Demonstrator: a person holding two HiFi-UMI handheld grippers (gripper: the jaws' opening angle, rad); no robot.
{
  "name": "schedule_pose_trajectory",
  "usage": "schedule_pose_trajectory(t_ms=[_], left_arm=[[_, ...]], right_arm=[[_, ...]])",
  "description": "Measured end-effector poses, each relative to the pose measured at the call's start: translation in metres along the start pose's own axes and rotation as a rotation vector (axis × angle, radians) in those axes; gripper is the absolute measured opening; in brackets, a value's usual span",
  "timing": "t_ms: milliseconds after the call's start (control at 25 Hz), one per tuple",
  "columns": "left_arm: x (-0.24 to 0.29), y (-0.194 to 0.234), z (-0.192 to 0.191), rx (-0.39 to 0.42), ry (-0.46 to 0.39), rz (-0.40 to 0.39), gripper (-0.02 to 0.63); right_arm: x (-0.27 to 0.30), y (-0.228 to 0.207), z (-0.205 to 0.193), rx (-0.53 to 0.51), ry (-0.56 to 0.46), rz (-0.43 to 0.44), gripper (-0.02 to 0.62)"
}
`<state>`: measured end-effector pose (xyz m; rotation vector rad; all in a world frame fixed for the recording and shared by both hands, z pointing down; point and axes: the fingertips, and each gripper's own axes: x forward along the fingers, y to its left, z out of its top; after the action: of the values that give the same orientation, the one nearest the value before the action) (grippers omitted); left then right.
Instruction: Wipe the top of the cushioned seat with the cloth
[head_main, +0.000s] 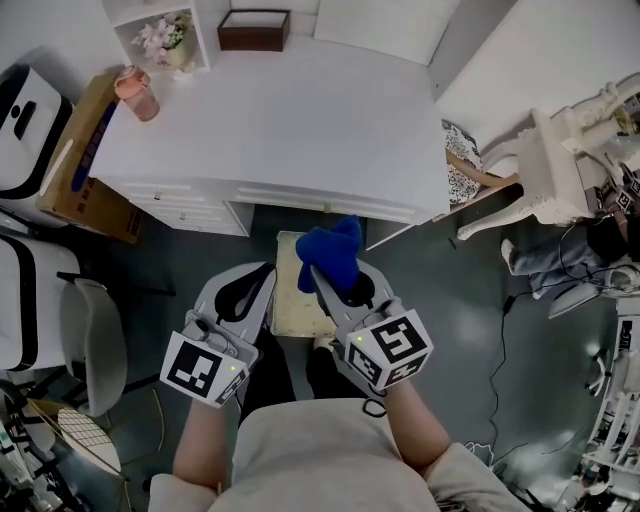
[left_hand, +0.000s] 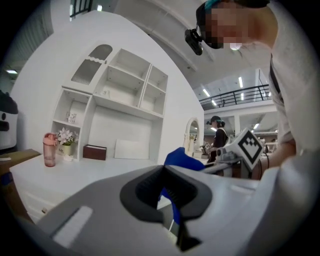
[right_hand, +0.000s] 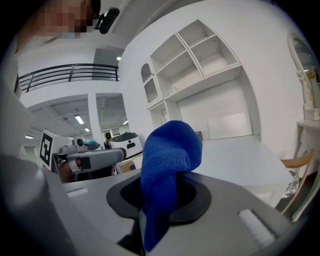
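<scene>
A: Head view first. Where's the cloth?
B: Blue cloth (head_main: 332, 255) is bunched in the R gripper (head_main: 322, 278), jaws clenched on it. In the pic it lies over the far end of the cream seat (head_main: 290, 305). Touching or not, can't tell.
A: And the L gripper?
B: L gripper (head_main: 252, 288) is just beside the R one, at the seat's left edge. Both point toward the white desk (head_main: 280, 130). The seat sits at the desk's front edge.
A: What's on the desk?
B: Pink cup (head_main: 137, 93) at the far-left corner, brown box (head_main: 254, 30) at the back, flowers (head_main: 160, 38) back-left. A carton (head_main: 85, 160) leans at the desk's left end. White chair (head_main: 560, 165) is off to the right.
A: L gripper view?
B: Jaws meet at the tips, nothing gripped. The cloth shows just past them, w/ the R gripper's marker cube (left_hand: 248, 145) at right. Cup, flowers and box stand on the desk beyond, under a white shelf (left_hand: 125, 85).
A: R gripper view?
B: Pads pinch the cloth. A fat lump stands up above the jaws and a tail hangs down btw them. L gripper shows at left, desk and shelf behind.
</scene>
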<state>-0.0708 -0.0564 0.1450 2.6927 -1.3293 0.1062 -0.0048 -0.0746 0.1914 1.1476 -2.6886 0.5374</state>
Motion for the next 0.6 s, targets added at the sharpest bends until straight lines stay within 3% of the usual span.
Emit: schedule_pose_trajectory(t_ms=[600], left_arm=[[0.004,0.086,-0.059,-0.030,0.082,-0.187,0.000]], right_arm=[[0.098,-0.013,-0.065,0.109,0.087,-0.198,0.091]])
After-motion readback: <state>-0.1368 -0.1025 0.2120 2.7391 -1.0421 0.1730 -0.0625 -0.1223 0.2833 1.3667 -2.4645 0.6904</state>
